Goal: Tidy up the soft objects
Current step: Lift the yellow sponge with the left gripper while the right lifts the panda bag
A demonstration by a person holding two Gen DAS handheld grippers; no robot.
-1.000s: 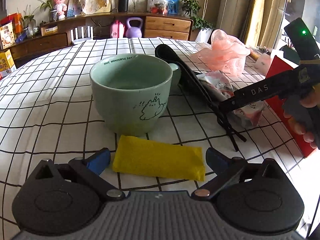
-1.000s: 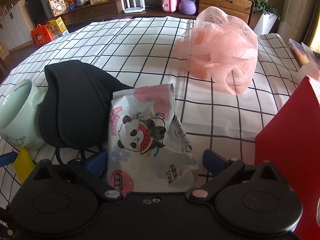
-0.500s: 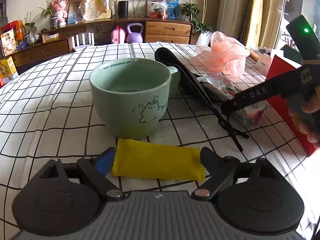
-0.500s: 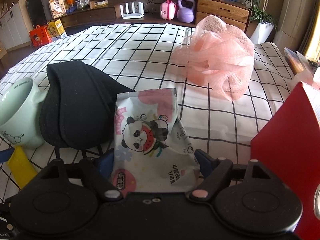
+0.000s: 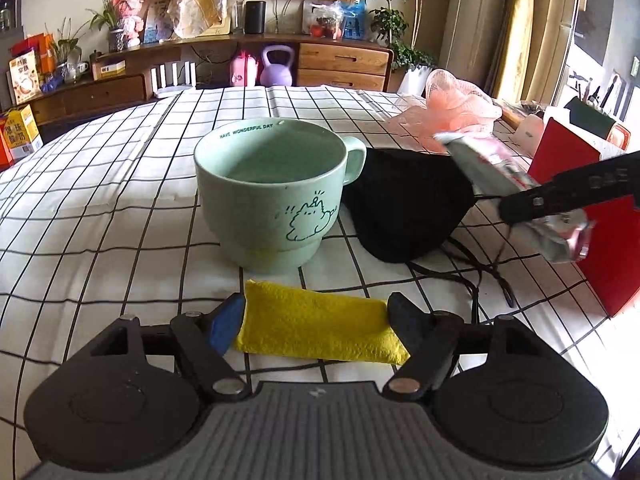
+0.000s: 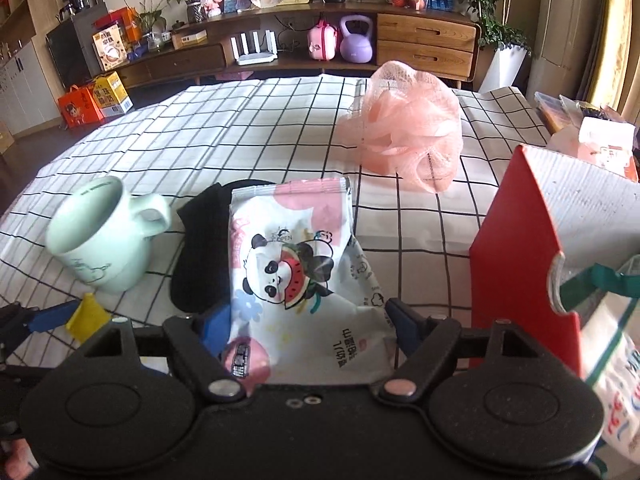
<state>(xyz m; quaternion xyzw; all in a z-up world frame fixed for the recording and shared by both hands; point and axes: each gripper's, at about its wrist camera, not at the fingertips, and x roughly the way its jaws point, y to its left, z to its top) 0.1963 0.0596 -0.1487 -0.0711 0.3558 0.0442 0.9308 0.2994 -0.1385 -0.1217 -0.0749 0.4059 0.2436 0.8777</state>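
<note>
Left hand-held gripper (image 5: 316, 322) had its jaws closing in on the yellow pad (image 5: 320, 330), pads touching both short ends; pad lay flat on the table (image 5: 120, 208), just in front of the green mug (image 5: 272, 196). Right hand-held gripper (image 6: 304, 320) gripped the panda packet (image 6: 296, 284) across its lower part, jaws narrowed onto it within the last sec, then steady. Packet was lifted off the cloth, tilted up; in left wrist view it showed as a grey-pink strip (image 5: 516, 196) held in the air w/ the black finger across it.

Black face mask (image 5: 404, 204) lay on the table right of the mug, touching its handle side, ear loops trailing toward the camera. In right wrist view the mask (image 6: 200, 252) was partly hidden behind the packet.

Pink bath pouf (image 6: 404, 132) sat farther back on the table, well apart from the mug. Red box (image 6: 532, 256) stood at the right edge, open top; a bag w/ a green handle (image 6: 612, 320) just beside it.

Table cover: white w/ black grid. Wooden sideboard (image 6: 280, 52) along the far wall, w/ purple kettlebell (image 6: 356, 38) on its low shelf.
</note>
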